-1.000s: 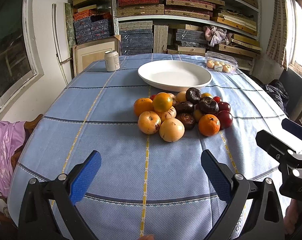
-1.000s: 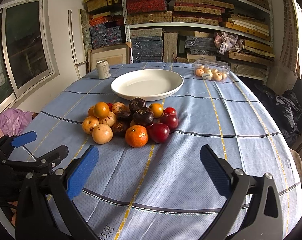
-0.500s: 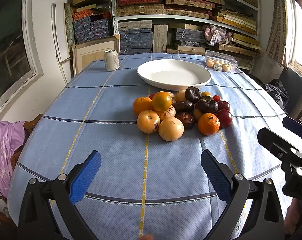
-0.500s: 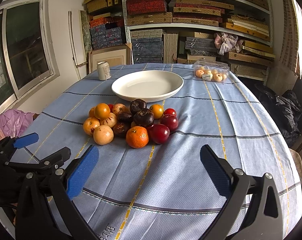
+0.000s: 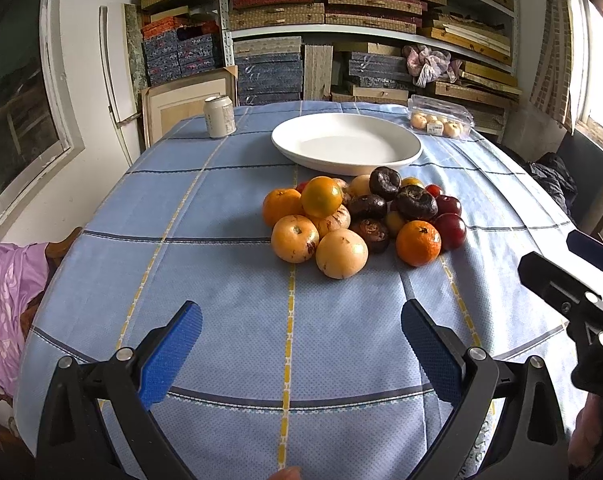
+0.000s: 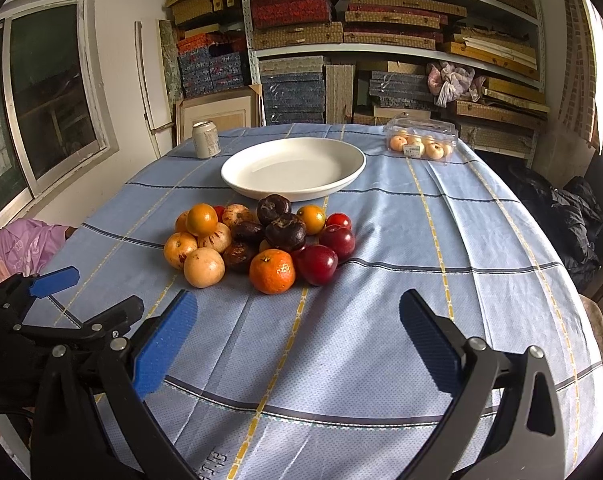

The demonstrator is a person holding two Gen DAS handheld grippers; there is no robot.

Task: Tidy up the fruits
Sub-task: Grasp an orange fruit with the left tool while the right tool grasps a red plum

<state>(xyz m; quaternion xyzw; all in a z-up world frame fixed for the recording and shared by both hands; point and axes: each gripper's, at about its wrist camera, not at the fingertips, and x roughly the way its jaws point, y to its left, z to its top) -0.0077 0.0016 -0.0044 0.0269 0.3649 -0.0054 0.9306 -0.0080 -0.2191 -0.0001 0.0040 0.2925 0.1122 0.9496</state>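
A heap of fruit (image 5: pixel 361 220) (image 6: pixel 261 240) lies mid-table on the blue checked cloth: oranges, pale yellow round fruits, dark brown wrinkled ones and red plums. Just behind the heap sits an empty white plate (image 5: pixel 347 162) (image 6: pixel 293 188). My left gripper (image 5: pixel 301 336) hovers open over the near cloth, short of the heap, nothing between its blue pads. My right gripper (image 6: pixel 297 332) is also open and empty, level with it on the right. Each gripper shows at the side of the other's view: the right gripper (image 5: pixel 577 276) and the left gripper (image 6: pixel 81 300).
A drink can (image 5: pixel 219 116) stands at the far left of the table. A clear plastic box of pale fruit (image 5: pixel 439 122) (image 6: pixel 421 144) sits far right. Shelves packed with boxes rise behind. Purple cloth (image 5: pixel 5 304) lies off the left edge, a dark bag (image 6: pixel 569 216) off the right.
Both grippers have drawn slightly back or up, so the fruit heap sits a little higher and farther in both views. Jaws stay open; no fruit has moved.
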